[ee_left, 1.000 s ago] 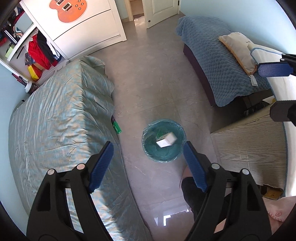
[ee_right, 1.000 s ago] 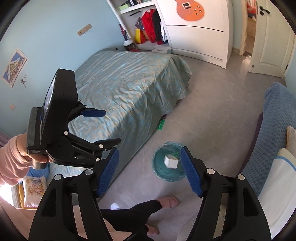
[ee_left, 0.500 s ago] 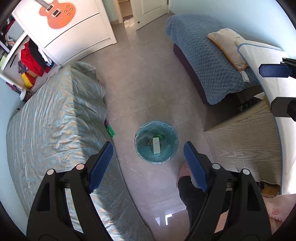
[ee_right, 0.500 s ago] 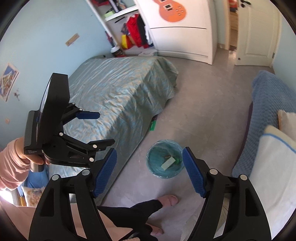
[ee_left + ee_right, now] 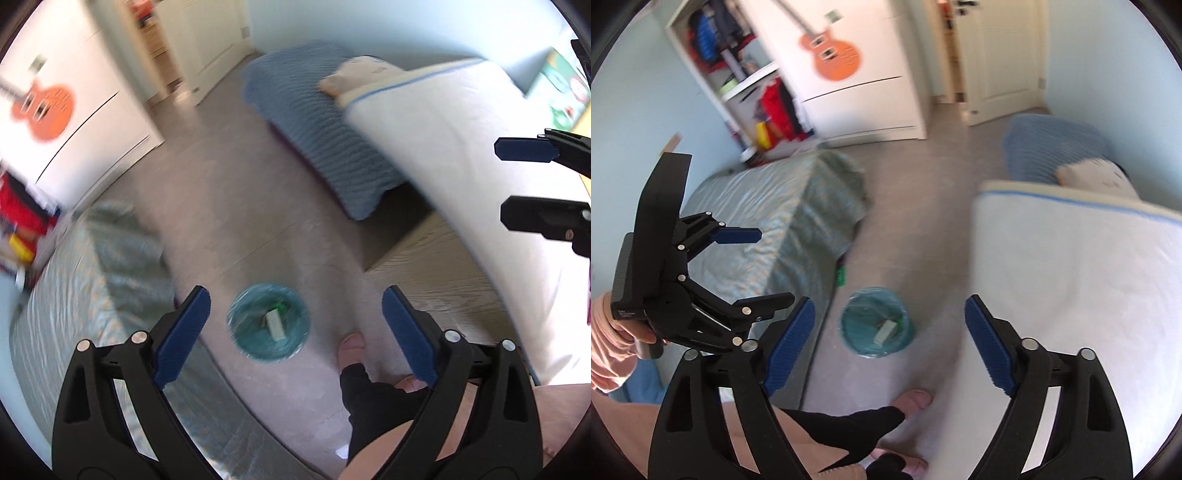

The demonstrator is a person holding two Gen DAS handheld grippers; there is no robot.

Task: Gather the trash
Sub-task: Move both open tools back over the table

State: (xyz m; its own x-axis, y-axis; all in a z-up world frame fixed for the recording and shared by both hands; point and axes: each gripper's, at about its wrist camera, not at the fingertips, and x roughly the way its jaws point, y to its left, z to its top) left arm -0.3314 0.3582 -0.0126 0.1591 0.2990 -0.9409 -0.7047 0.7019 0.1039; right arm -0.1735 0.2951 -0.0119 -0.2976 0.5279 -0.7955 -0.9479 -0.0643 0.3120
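Both claws, left (image 5: 295, 332) and right (image 5: 890, 343), have just been spreading and hold nothing. A green scrap (image 5: 841, 276) lies beside the bed (image 5: 783, 221), beyond the bin (image 5: 875, 326), nearer the left.

floor (image 5: 236, 221): open | bin (image 5: 269, 322): between beds, unobstructed above

We are standing in a home bedroom: two beds are flanking a grey tiled floor, one (image 5: 783, 218) on the left, another (image 5: 1056, 144) far right, with a guitar-decorated wardrobe (image 5: 857, 70) facing us.
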